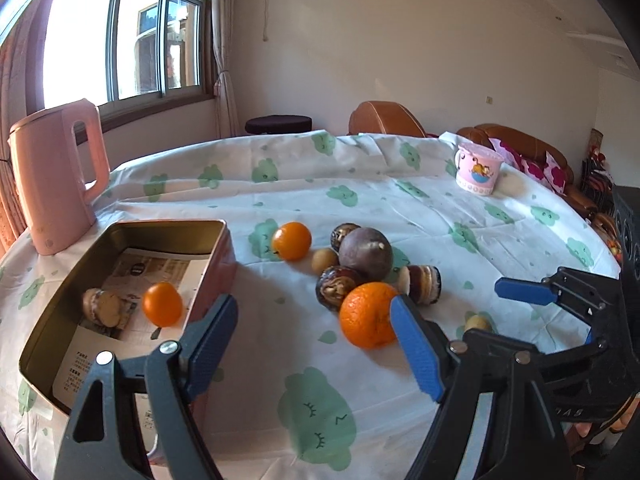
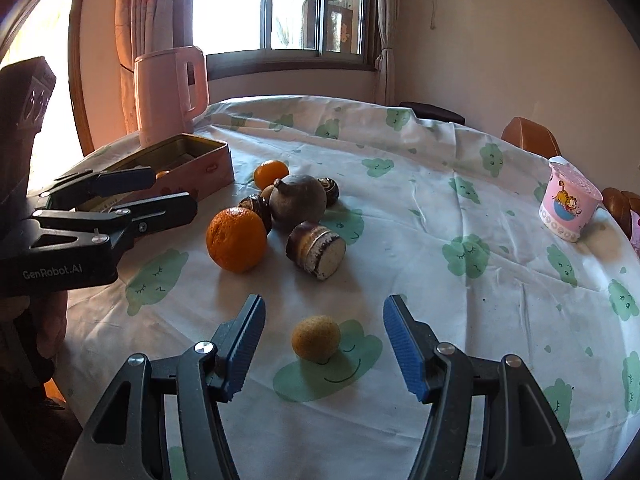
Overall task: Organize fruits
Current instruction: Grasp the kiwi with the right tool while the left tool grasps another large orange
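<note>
A pink tin box (image 1: 216, 264) sits at the table's left; inside lie a small orange fruit (image 1: 162, 304) and a brown layered piece (image 1: 102, 306). On the cloth is a pile: a big orange (image 1: 366, 314), a purple passion fruit (image 1: 366, 254), a small orange fruit (image 1: 292, 240), dark brown pieces (image 1: 334, 286) and a layered roll (image 1: 424, 284). My left gripper (image 1: 316, 344) is open and empty, between box and big orange. My right gripper (image 2: 324, 344) is open around a small tan round fruit (image 2: 316, 338) lying on the cloth. The big orange (image 2: 236, 238) lies beyond it.
A pink kettle (image 1: 56, 176) stands behind the box. A pink cartoon cup (image 1: 478, 172) stands at the far right of the table. The round table carries a white cloth with green clouds (image 1: 320, 412). Sofa and chairs stand beyond the far edge.
</note>
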Tool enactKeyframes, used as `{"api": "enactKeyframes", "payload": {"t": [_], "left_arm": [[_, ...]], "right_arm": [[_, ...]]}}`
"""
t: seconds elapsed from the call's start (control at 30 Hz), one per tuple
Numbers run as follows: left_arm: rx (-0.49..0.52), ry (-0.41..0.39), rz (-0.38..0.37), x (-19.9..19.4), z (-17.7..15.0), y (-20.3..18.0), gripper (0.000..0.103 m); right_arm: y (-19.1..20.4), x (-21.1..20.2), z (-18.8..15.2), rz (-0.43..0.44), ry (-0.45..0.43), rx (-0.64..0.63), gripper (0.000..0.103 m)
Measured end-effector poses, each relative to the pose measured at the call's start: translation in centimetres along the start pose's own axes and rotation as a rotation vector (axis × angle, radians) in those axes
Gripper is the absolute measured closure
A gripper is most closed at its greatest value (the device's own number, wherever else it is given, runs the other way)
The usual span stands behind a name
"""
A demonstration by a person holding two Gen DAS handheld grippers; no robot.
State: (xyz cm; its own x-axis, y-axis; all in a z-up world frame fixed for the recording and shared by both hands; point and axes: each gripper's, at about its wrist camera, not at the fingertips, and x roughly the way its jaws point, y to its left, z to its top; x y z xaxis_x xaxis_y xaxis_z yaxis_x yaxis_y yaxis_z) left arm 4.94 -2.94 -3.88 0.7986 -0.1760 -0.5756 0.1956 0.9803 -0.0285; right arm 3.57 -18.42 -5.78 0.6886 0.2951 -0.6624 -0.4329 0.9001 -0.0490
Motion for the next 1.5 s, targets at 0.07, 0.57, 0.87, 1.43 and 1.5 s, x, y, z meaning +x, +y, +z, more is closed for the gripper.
{"api": "enactKeyframes", "payload": {"t": [0.07,0.57,0.87,1.43,1.5], "left_arm": [[0.016,0.02,-0.004,0.4,0.0,-0.3,0.022],[0.044,0.162,-0.093,3.6,0.2,-1.9,0.025],[0.028,0.235,-0.147,5.8,0.5,-2.5,0.055],[0.035,0.129,-0.105,3.9,0.8,-2.3,0.056],[0.037,0.114,-0.098,3.6,0.9,-2.3,0.056]], "right_arm": [[0.3,0.3,-0.1,0.008,0.016,-0.011,0.048],[-0.5,1.1,-0.1,0.013,0.054,0.005,0.074],[-2.1,1.7,1.8,0.025,0.031,0.088,0.074],[-1.8,0.8,3.1,-0.024,-0.098,0.11,0.074],[-1.7,0.6,3.1,-0.026,-0.111,0.102,0.074]]}}
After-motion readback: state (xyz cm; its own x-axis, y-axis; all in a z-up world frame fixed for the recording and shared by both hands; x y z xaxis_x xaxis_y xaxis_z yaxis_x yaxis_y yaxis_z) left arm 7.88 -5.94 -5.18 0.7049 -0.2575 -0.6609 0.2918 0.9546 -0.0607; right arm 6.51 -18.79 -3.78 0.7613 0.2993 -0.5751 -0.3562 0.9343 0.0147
